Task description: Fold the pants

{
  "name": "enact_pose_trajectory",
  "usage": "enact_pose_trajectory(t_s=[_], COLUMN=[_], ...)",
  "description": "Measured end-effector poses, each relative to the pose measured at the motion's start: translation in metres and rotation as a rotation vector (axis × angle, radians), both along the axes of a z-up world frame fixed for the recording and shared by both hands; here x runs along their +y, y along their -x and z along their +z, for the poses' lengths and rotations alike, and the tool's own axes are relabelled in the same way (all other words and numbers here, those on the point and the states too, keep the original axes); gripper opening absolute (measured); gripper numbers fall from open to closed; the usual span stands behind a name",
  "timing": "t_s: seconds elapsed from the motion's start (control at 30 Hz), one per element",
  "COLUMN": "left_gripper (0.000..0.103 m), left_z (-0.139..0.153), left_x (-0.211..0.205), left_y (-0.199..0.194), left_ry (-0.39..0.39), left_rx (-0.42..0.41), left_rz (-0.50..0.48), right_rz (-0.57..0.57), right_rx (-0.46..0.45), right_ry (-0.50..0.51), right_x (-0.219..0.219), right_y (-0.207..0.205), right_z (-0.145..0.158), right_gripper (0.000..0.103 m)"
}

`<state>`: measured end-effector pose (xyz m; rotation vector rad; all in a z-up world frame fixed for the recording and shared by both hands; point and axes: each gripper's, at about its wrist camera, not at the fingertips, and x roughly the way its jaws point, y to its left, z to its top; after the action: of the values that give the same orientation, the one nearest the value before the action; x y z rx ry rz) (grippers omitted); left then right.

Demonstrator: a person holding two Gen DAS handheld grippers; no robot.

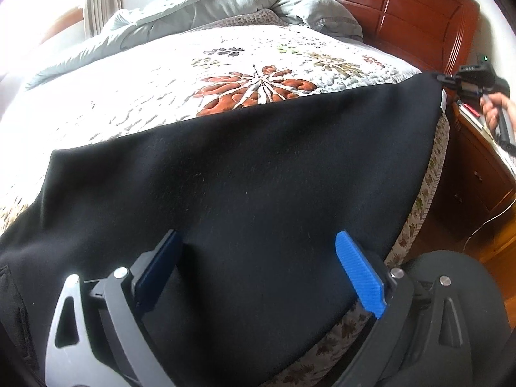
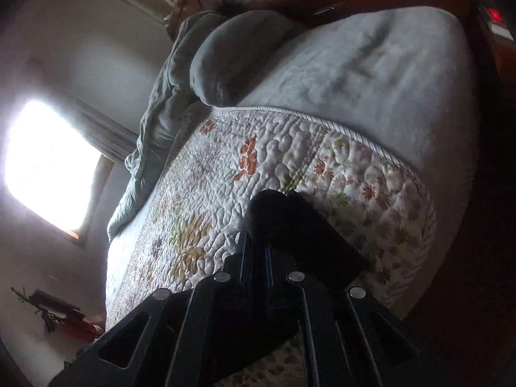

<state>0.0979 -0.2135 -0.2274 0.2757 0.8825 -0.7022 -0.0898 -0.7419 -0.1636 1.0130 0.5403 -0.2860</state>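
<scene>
The black pants (image 1: 251, 174) are lying spread across the lower frame on the flowered quilt (image 1: 225, 64) — folding's barely started. Right gripper (image 1: 446, 80) is pinching a far-right corner; left gripper (image 1: 254, 271) is hovering, jaws wide, gripping nothing.

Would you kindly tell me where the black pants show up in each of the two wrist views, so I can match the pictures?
Left wrist view: the black fabric pants spread across the lower half of the picture, over the bed's edge, their far right corner pinched by the right gripper.
Right wrist view: only a dark bunched corner shows at lower centre, clamped in the shut jaws.
Shared landmark: the white quilted floral bedspread.
</scene>
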Motion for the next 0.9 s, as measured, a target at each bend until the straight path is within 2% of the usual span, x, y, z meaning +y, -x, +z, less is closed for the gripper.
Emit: enact_pose_trajectory(t_s=[0.1, 0.13, 0.17, 0.2, 0.23, 0.33, 0.43, 0.5, 0.53, 0.6, 0.63, 0.7, 0.9], left_gripper=[0.096, 0.096, 0.096, 0.096, 0.096, 0.096, 0.096, 0.096, 0.096, 0.096, 0.096, 0.096, 0.096], left_z=[0.004, 0.005, 0.007, 0.008, 0.009, 0.019, 0.030, 0.033, 0.032, 0.029, 0.027, 0.021, 0.004], left_x=[0.002, 0.002, 0.003, 0.005, 0.006, 0.010, 0.014, 0.013, 0.012, 0.013, 0.013, 0.014, 0.014], left_y=[0.001, 0.001, 0.002, 0.003, 0.003, 0.007, 0.006, 0.003, 0.000, -0.007, -0.011, -0.017, -0.020], left_ry=[-0.004, -0.004, -0.001, 0.001, 0.001, 0.020, 0.060, 0.058, 0.048, 0.036, 0.033, 0.029, -0.009], left_rx=[0.014, 0.018, 0.023, 0.024, 0.024, 0.009, -0.001, -0.014, -0.014, 0.001, 0.015, 0.047, 0.069], left_rz=[-0.011, -0.017, -0.025, -0.030, -0.034, -0.043, -0.045, -0.041, -0.036, -0.018, -0.007, 0.008, 0.007], right_rz=[-0.013, -0.011, -0.011, -0.020, -0.042, -0.057, -0.047, -0.049, -0.055, -0.068, -0.076, -0.087, -0.069], right_rx=[-0.041, -0.053, -0.071, -0.080, -0.087, -0.103, -0.105, -0.107, -0.112, -0.103, -0.089, -0.076, -0.062], right_ry=[-0.086, -0.123, -0.173, -0.208, -0.236, -0.288, -0.312, -0.318, -0.317, -0.294, -0.279, -0.285, -0.268], right_x=[-0.005, -0.007, -0.009, -0.011, -0.012, -0.006, 0.006, 0.012, 0.013, 0.013, 0.013, 0.010, 0.007], right_y=[0.010, 0.012, 0.013, 0.015, 0.017, 0.017, 0.013, 0.011, 0.010, 0.012, 0.015, 0.020, 0.024], right_z=[-0.018, -0.025, -0.032, -0.038, -0.043, -0.054, -0.063, -0.068, -0.070, -0.072, -0.073, -0.079, -0.083], right_gripper=[0.010, 0.016, 0.030, 0.039, 0.045, 0.045, 0.045, 0.045, 0.045, 0.024, 0.005, 0.006, 0.005])
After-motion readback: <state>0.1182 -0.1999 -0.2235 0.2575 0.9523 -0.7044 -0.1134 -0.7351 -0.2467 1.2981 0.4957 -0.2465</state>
